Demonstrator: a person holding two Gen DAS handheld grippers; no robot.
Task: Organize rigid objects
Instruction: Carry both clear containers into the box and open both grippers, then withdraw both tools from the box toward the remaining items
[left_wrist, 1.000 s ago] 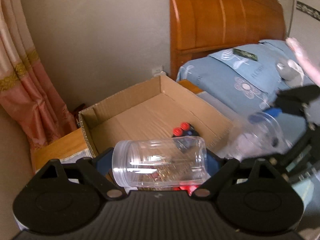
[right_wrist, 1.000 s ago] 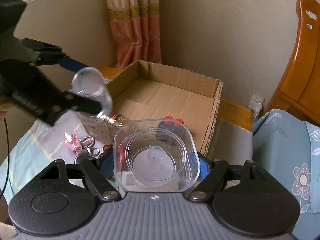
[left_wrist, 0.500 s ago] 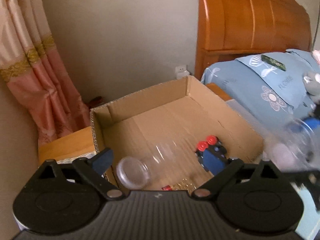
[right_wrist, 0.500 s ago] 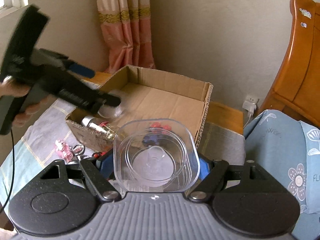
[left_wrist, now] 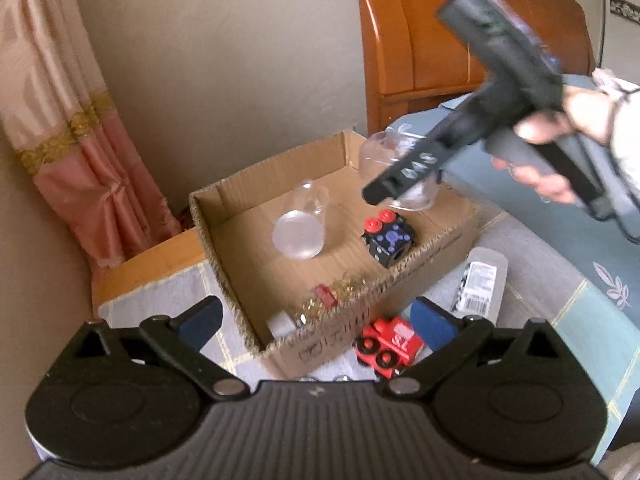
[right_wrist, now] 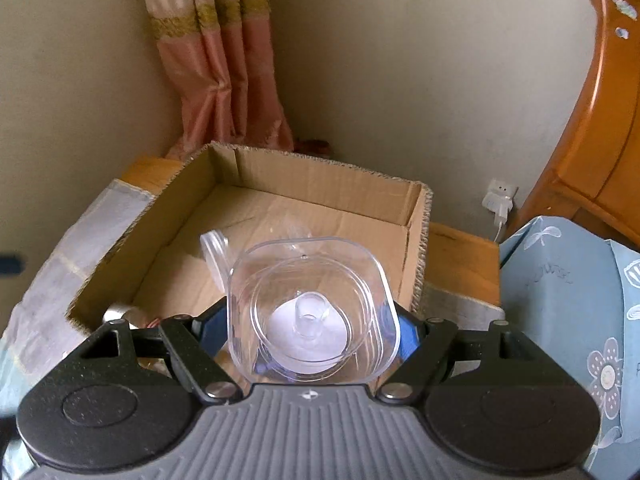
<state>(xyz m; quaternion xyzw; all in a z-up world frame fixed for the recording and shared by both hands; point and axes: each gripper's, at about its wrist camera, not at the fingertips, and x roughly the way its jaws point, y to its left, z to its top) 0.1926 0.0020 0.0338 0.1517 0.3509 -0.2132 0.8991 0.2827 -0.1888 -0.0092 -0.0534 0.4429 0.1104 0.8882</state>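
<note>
Right gripper (right_wrist: 312,316) grasps a clear square tub (right_wrist: 312,312) between its pads, held above the near part of the box (right_wrist: 328,176). The tub's mouth faces the camera, so its long axis runs along the fingers toward the box.

Left gripper (left_wrist: 316,320) stands released, holding nothing, just short of the box's near wall.

Risks:
1. The tub is smooth and clear; a loose grip may let it slip and land on the jar (left_wrist: 298,226) or cube (left_wrist: 388,240) inside.
2. Released from this height, it may bounce over the low wall.
3. The 2 grippers are close over the box and may collide.
</note>
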